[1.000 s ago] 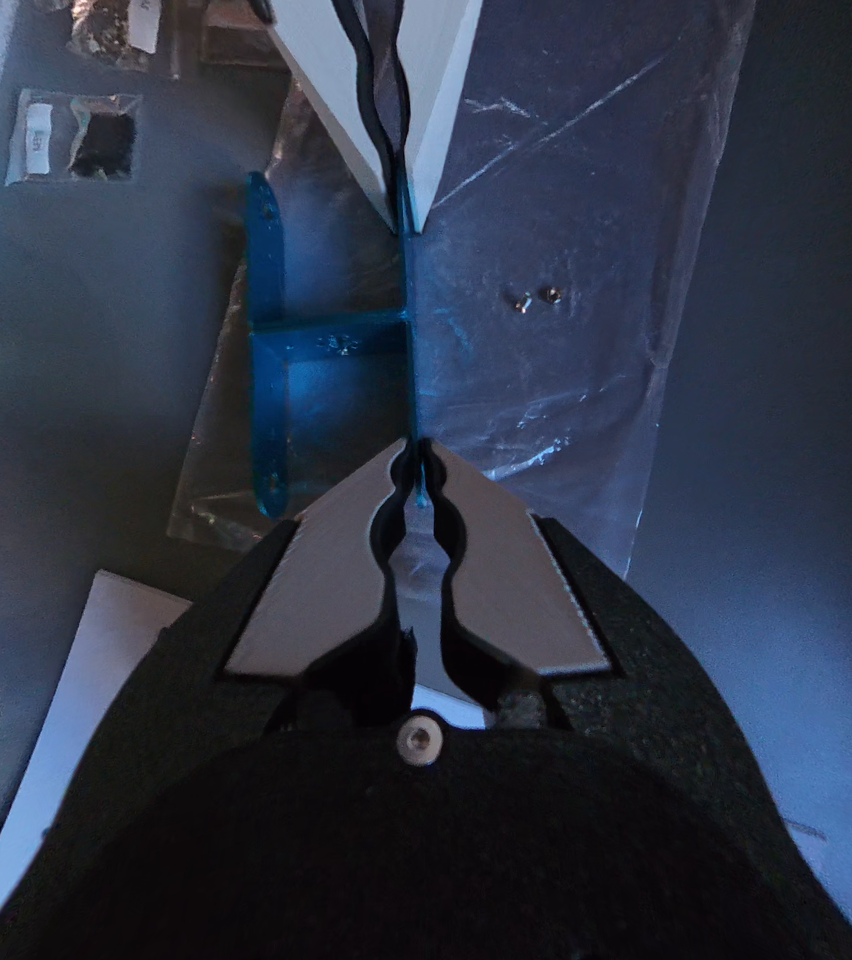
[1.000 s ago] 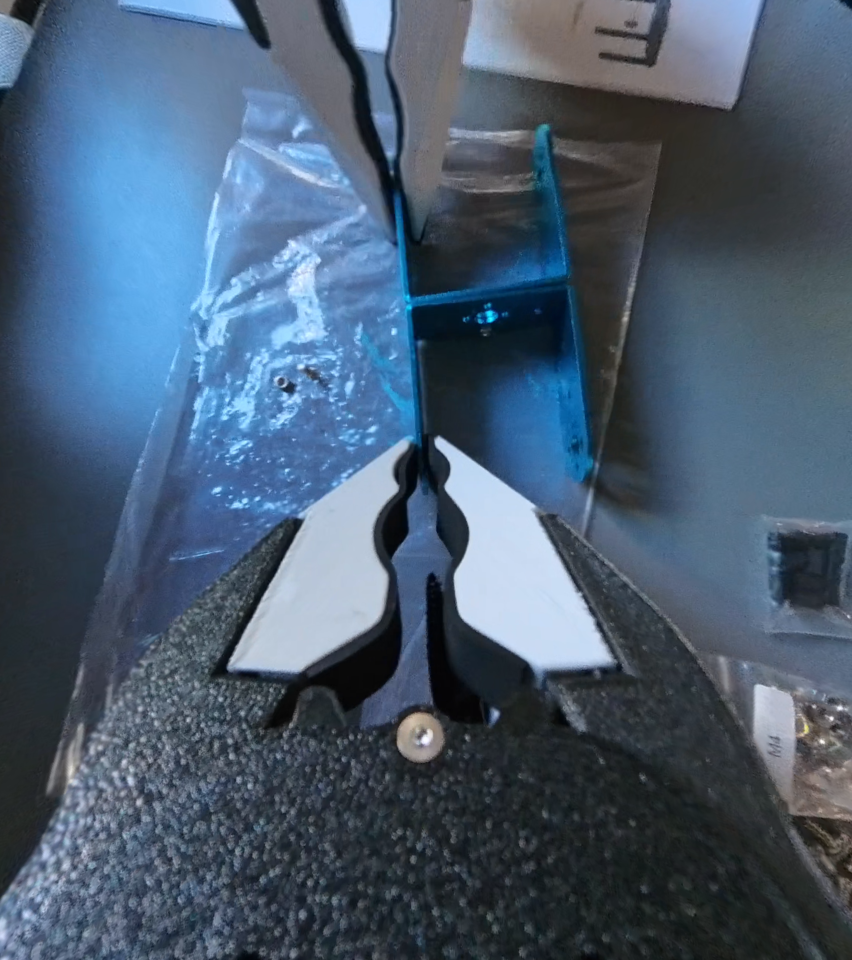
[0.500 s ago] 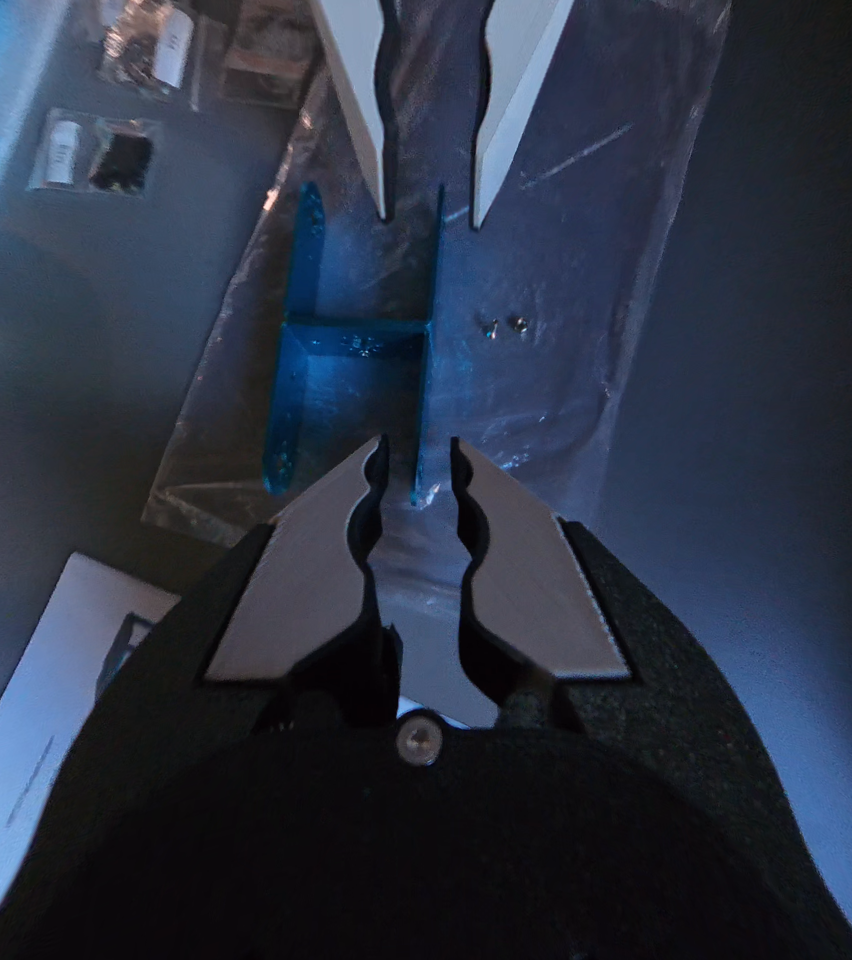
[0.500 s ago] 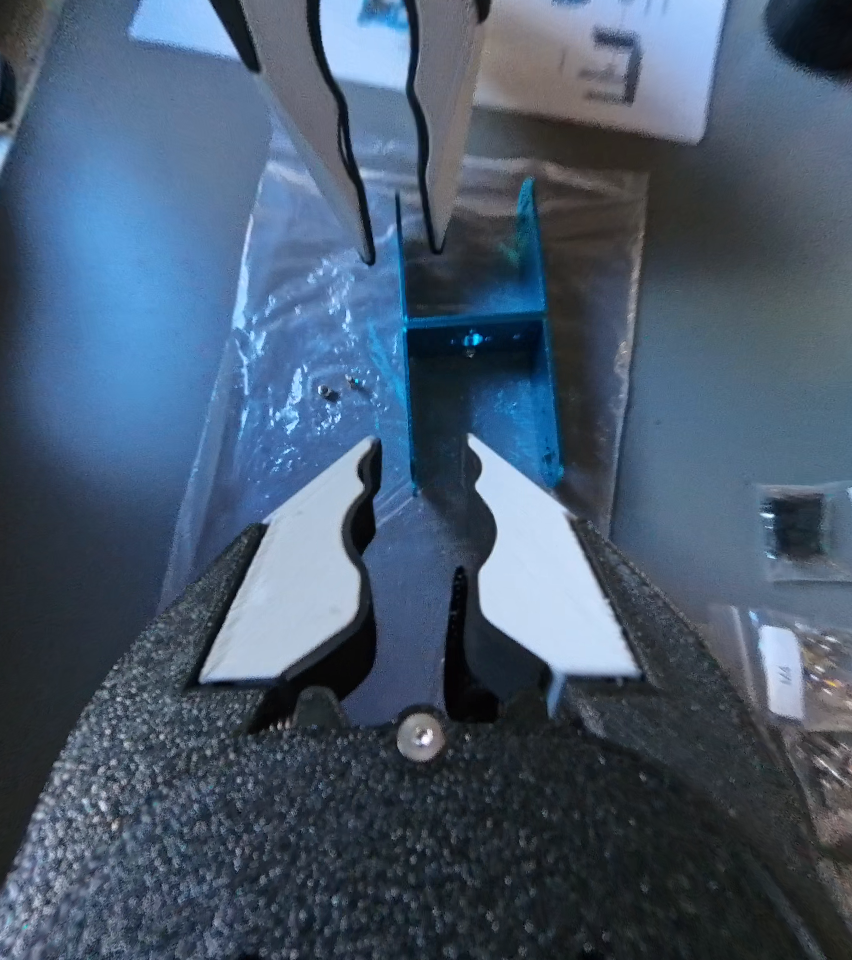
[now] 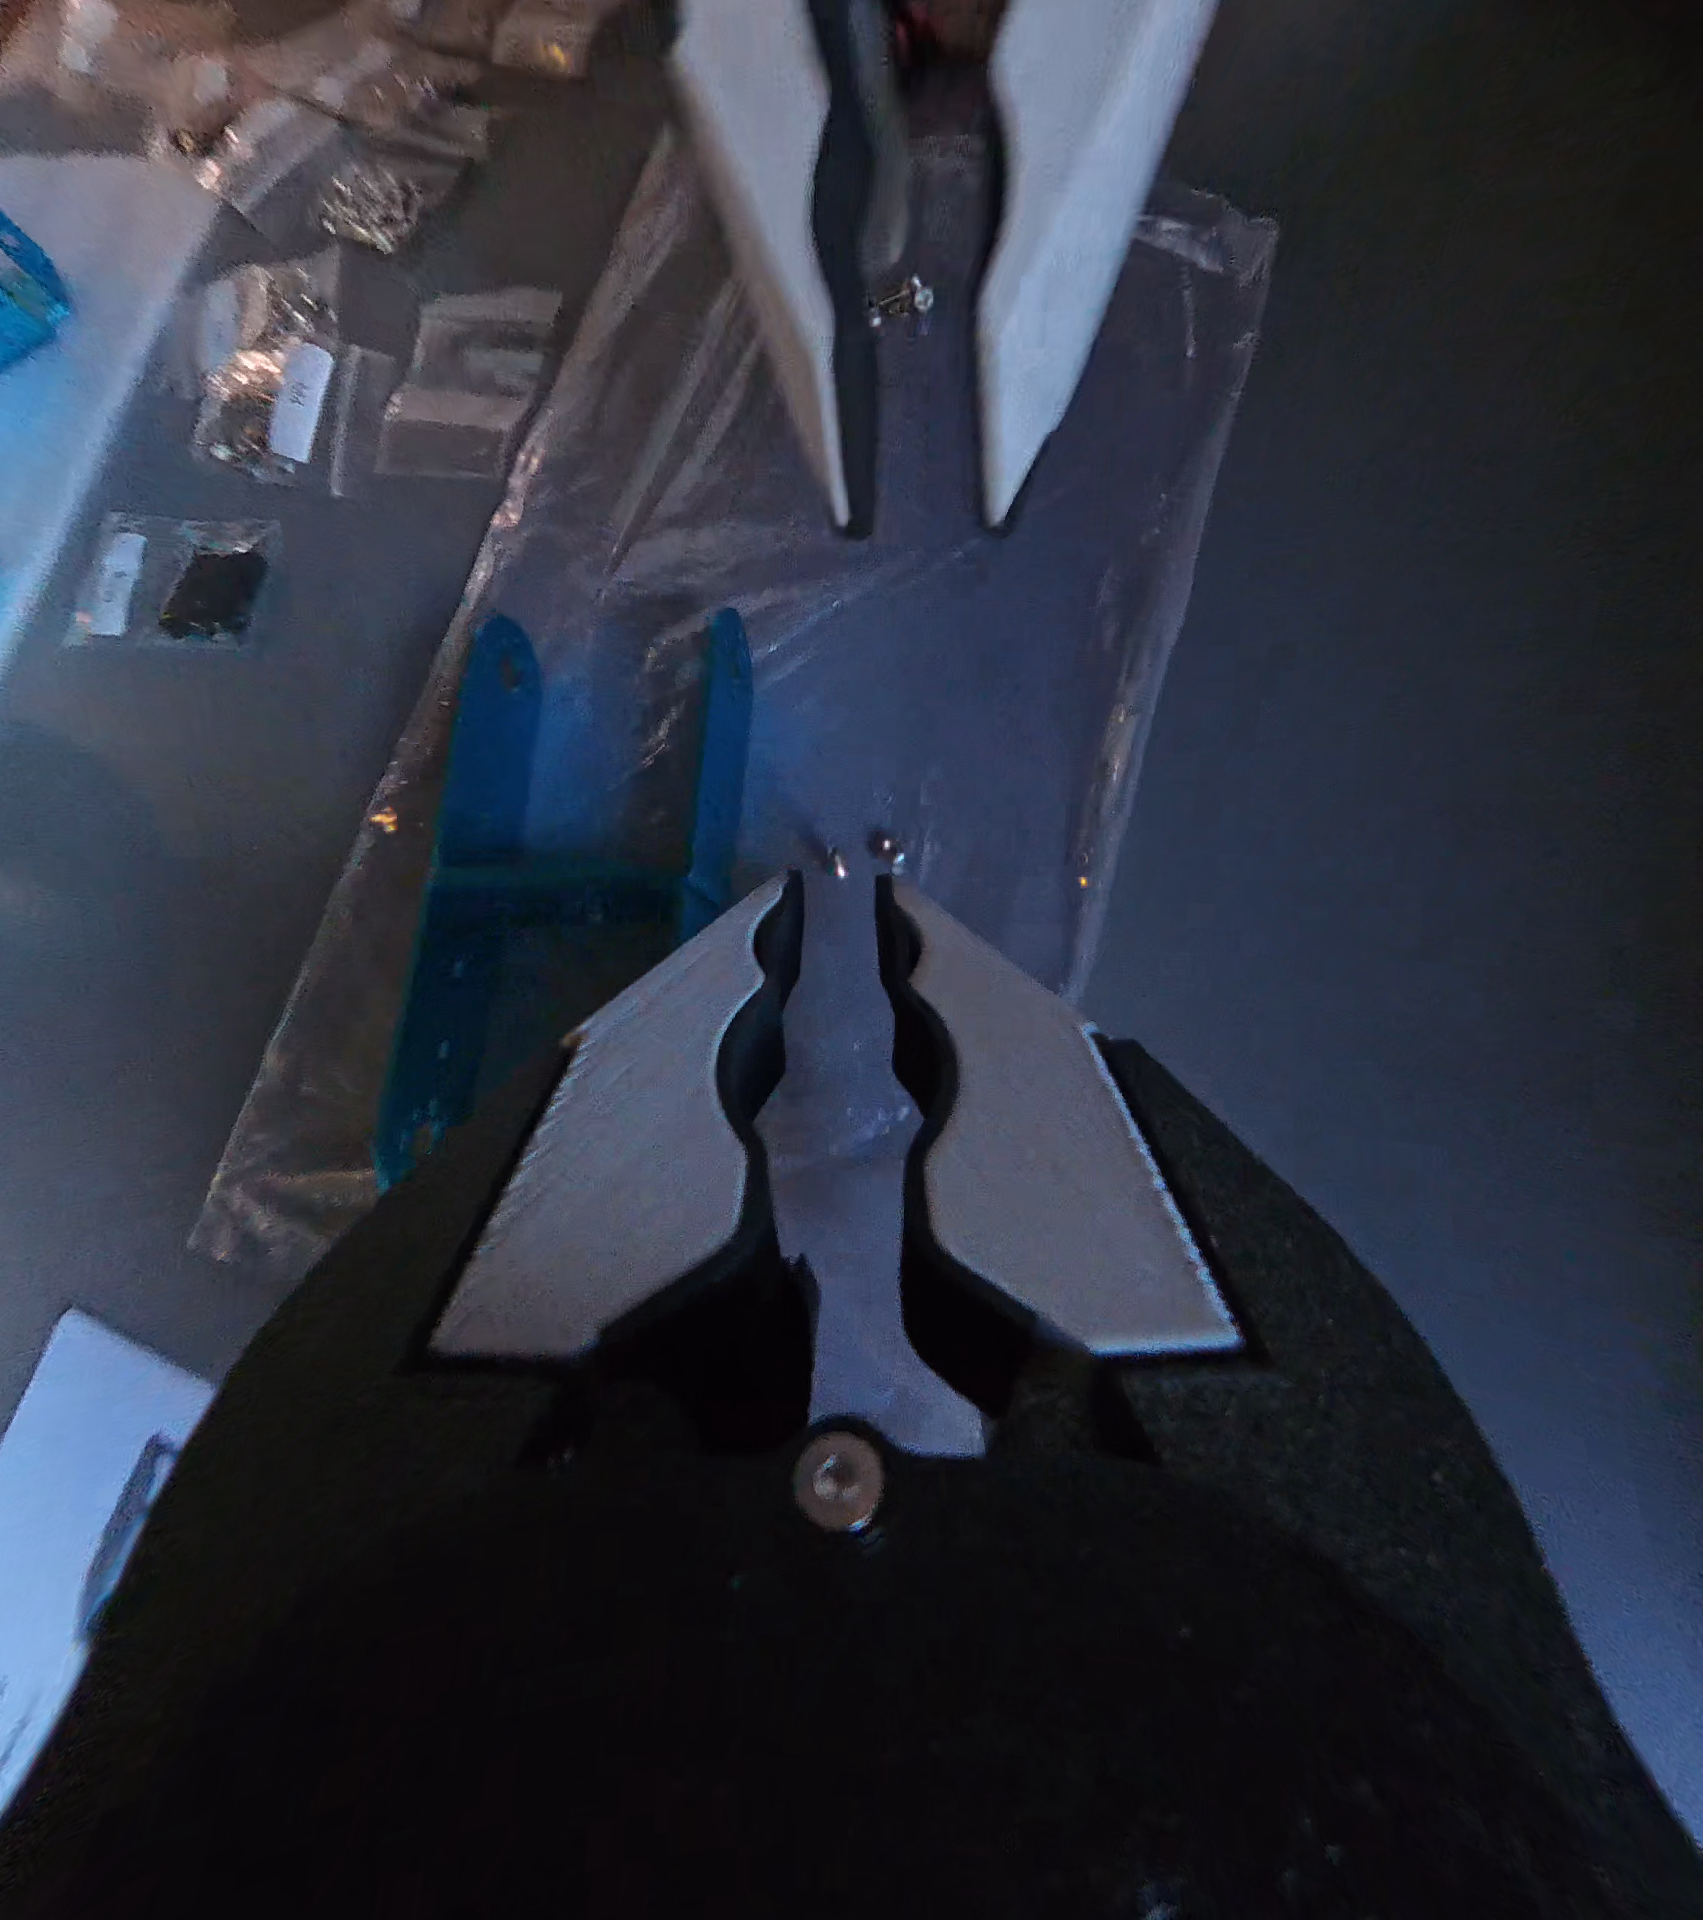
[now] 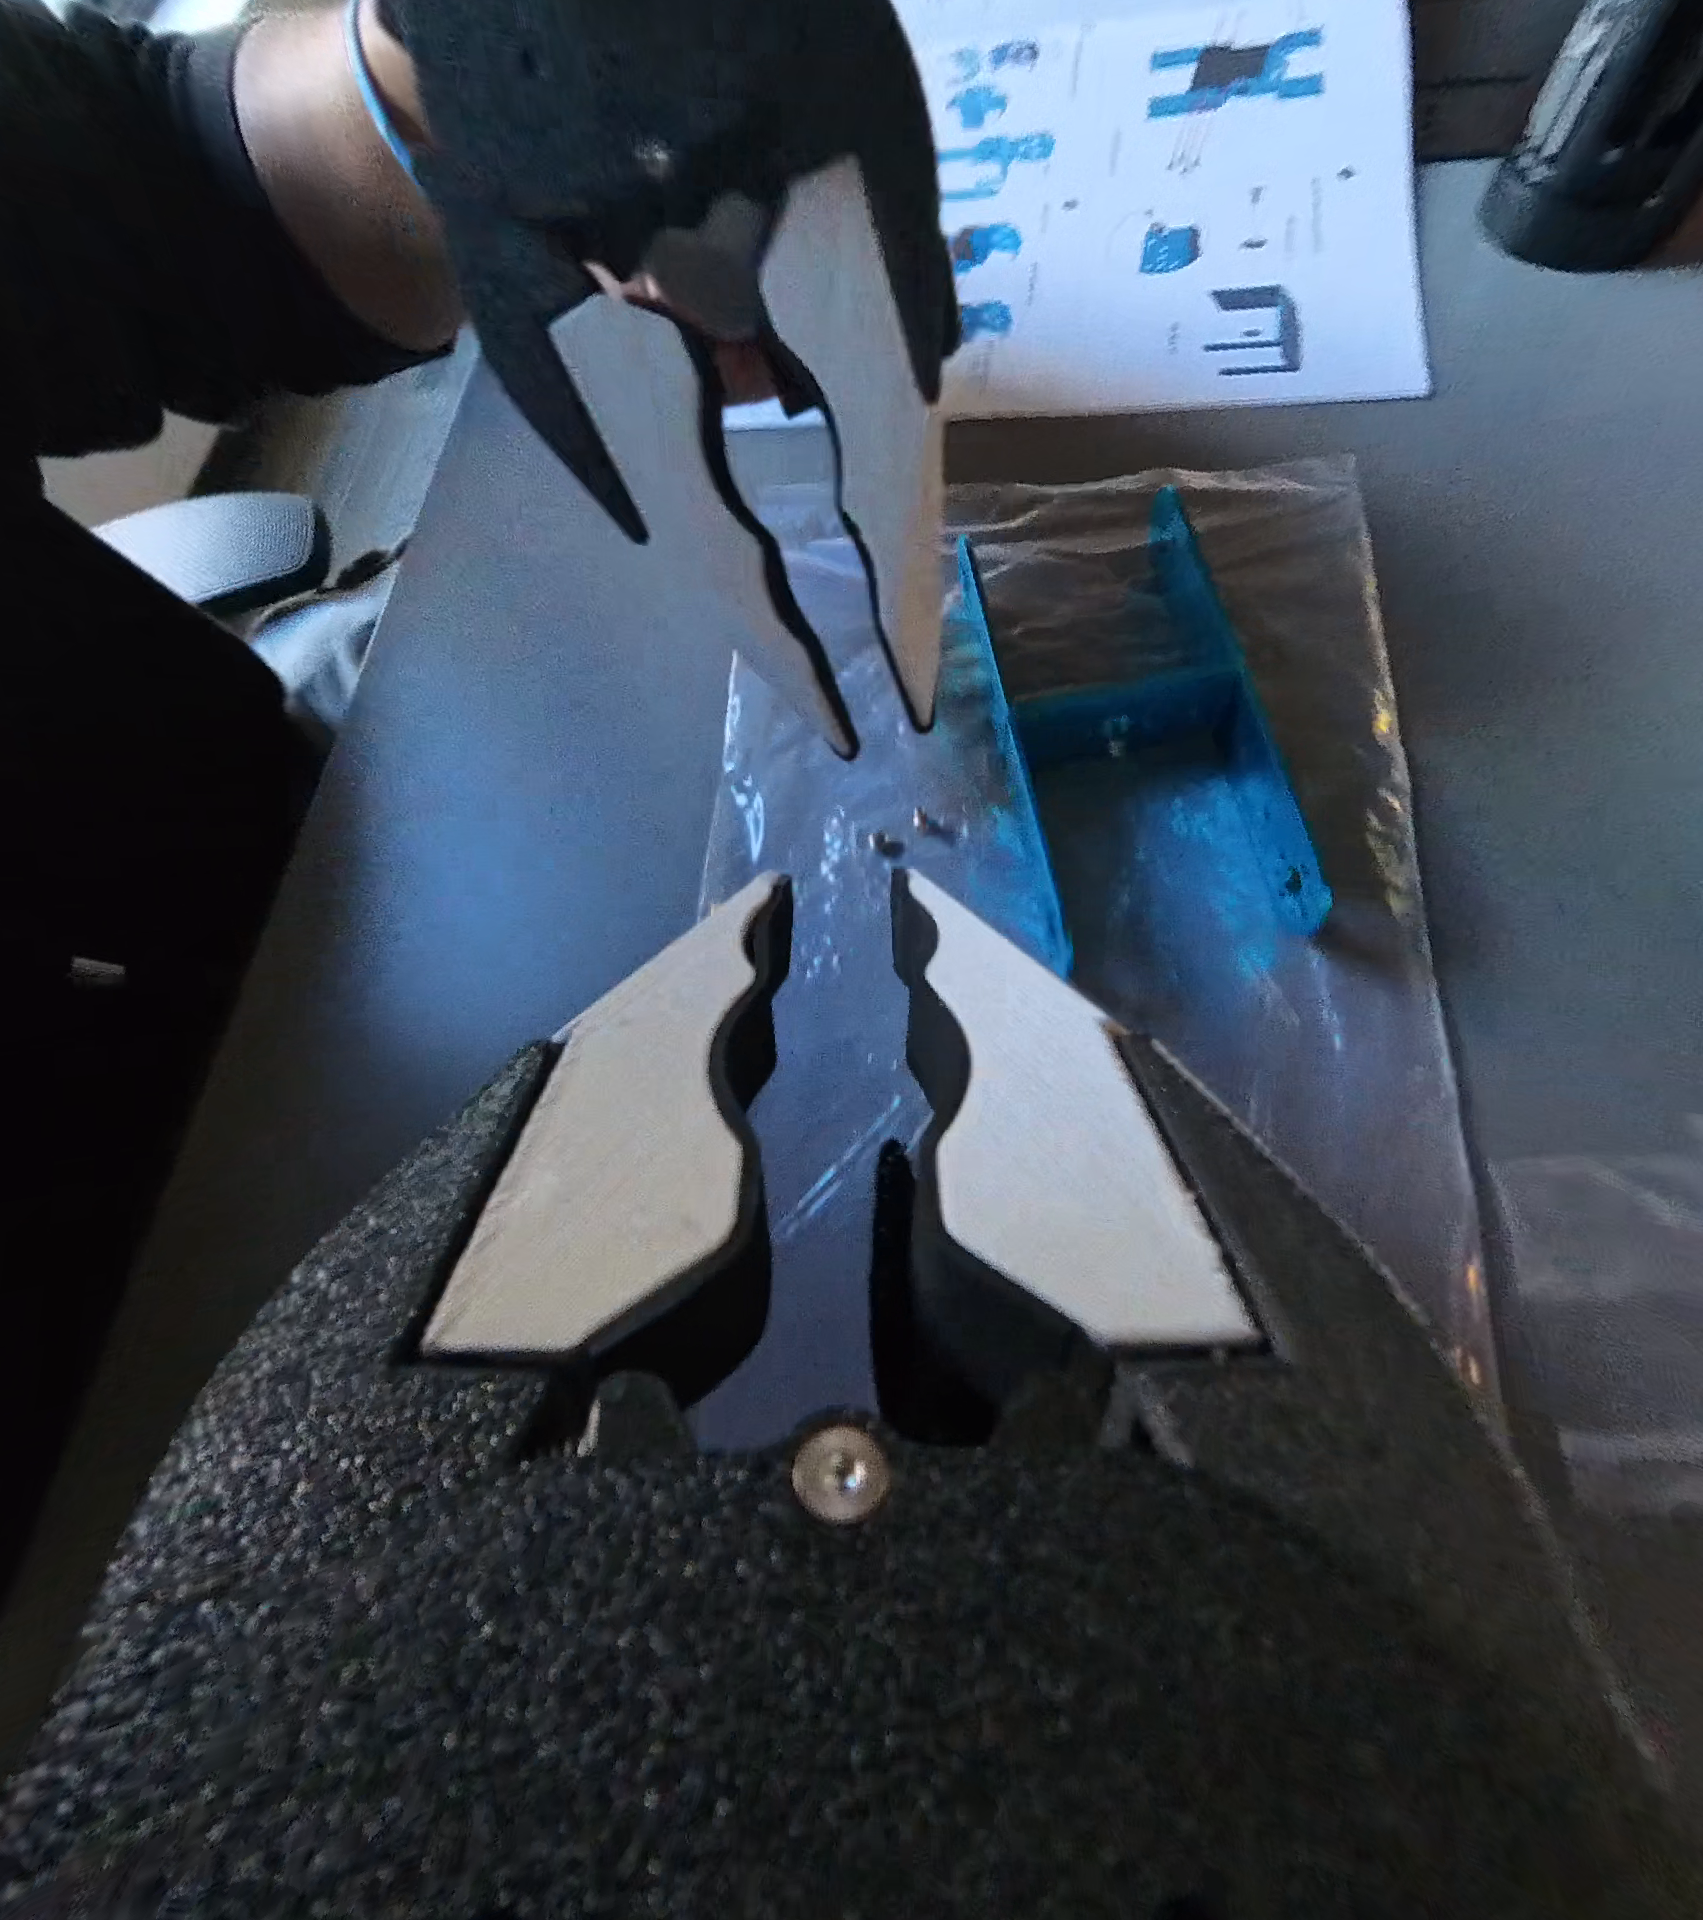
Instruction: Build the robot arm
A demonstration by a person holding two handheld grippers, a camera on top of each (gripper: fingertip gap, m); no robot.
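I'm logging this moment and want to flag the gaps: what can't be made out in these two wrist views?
- Two small screws on the clear plastic bag: too small to tell their type in either view.
- Blue bracket: its near end is hidden behind the left gripper in the left wrist view.
- Packets at upper left: blurred, contents unclear.
- Right gripper: open, holding nothing; its body hides the table below.

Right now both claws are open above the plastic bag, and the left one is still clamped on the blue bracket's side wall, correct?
Not quite. Both are open over the plastic bag, but the left claw holds nothing: the left wrist view shows it apart from the blue bracket, hovering by two small screws. The right claw is empty too.
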